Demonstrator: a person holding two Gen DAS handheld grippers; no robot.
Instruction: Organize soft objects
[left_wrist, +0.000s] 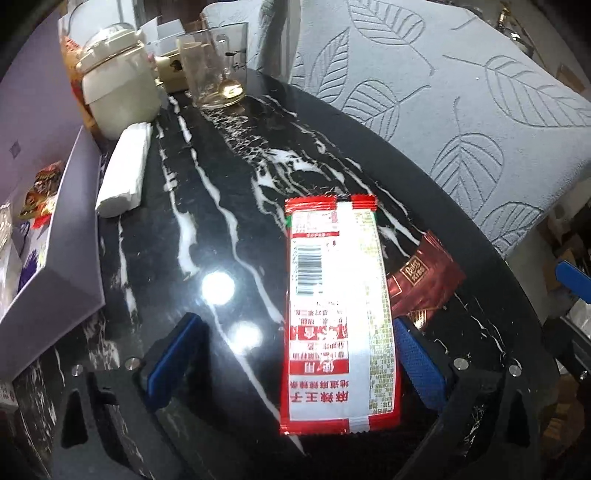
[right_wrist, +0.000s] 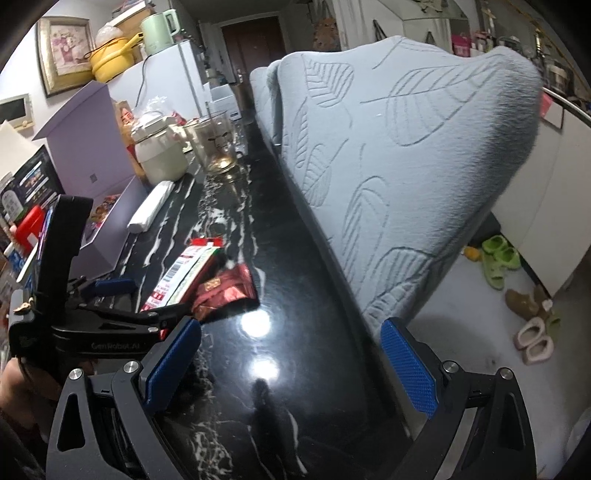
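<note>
Looking straight down at a long red-and-white foil snack packet (left_wrist: 336, 314), barcode side up, flat on the glossy black marble-look table (left_wrist: 221, 184) with white veins. Sits right between the blue fingers (left_wrist: 173, 362) of the left gripper (left_wrist: 295, 325), hard up by the right-hand one. Spread wide, not pinching anything yet. Can't quite tell whether that right finger actually touches the packet's edge.

Just beside it, poking out from under the packet's right side: a small dark red foil sachet (left_wrist: 424, 284) with gold lettering, also on the table.

Further left, an open lilac cardboard box (left_wrist: 62, 240) with what looks like a few colourful wrappers (left_wrist: 40, 192) already inside. Guessing that's the drop-off spot, so probably partway through: some bits boxed, these two packets left to go. Next to the box, a white folded plastic-wrapped bundle (left_wrist: 123, 173), maybe another soft thing to sort, hard to say.

At the back, a cream lidded ceramic pot (left_wrist: 114, 92) and a clear glass mug (left_wrist: 218, 66) with a gold spoon in it. Likely not part of the job. Along the right, a big grey-blue cushion (left_wrist: 461, 92) with a stitched leaf pattern, pressed against the table edge.

As for the right gripper (right_wrist: 290, 328): hanging over bare table nearer the cushion, fingers apart, holding nothing. Well clear of both packets.

So, roughly: grab not made yet, two packets minimum to move.
</note>
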